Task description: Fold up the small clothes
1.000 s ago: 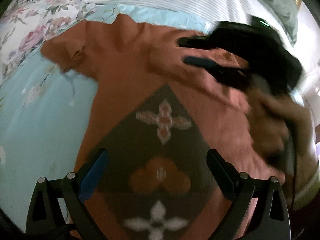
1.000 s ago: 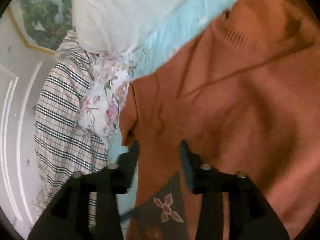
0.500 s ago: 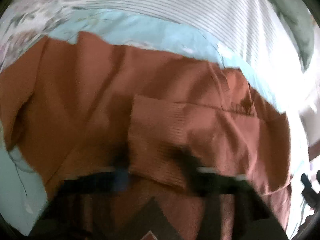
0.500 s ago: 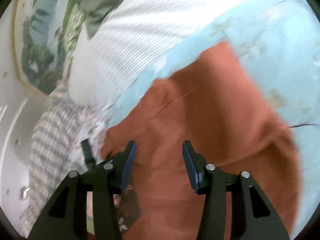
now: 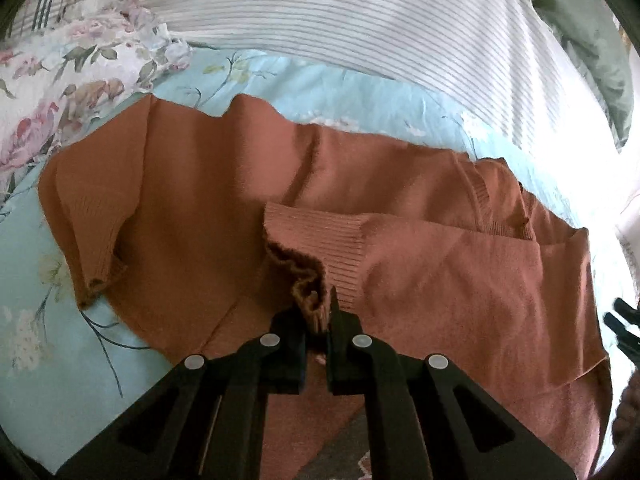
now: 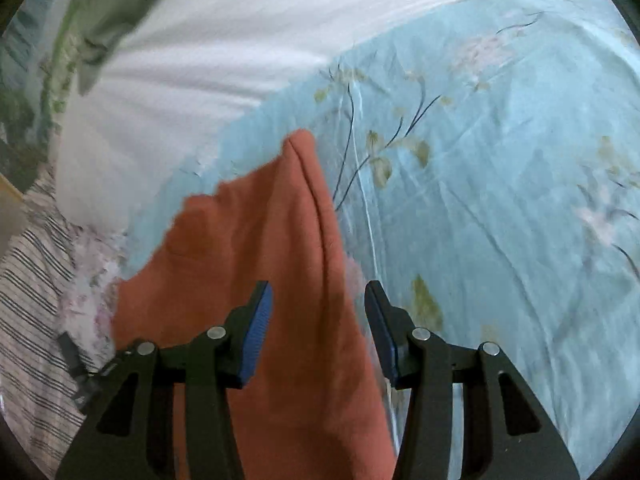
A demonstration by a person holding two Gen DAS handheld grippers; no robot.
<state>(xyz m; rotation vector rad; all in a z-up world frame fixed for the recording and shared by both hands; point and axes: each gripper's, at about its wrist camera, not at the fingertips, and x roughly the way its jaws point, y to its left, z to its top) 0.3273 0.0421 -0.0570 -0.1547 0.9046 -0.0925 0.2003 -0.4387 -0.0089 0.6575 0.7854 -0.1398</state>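
Observation:
A small rust-orange knit sweater [image 5: 208, 200] lies spread on a light blue floral bedsheet [image 5: 36, 320]. Its right sleeve is folded across the body, with the ribbed cuff [image 5: 320, 240] near the middle. My left gripper [image 5: 318, 312] is shut on the bunched edge of that cuff. The other sleeve's cuff [image 5: 96, 248] lies at the left. In the right wrist view, my right gripper [image 6: 318, 312] is open over a folded edge of the sweater [image 6: 280, 280], its fingers standing on either side of the cloth without pinching it.
A white striped pillow [image 5: 360, 20] lies beyond the sweater, with a floral pillow [image 5: 60, 72] at the left and green cloth [image 5: 580, 20] at the far right. Bare blue sheet [image 6: 500, 200] stretches to the right of the sweater in the right wrist view.
My left gripper has gone from wide open over the sweater's patterned front to shut on the folded sleeve's cuff. My right gripper has swung right towards the sweater's edge and opened wider.

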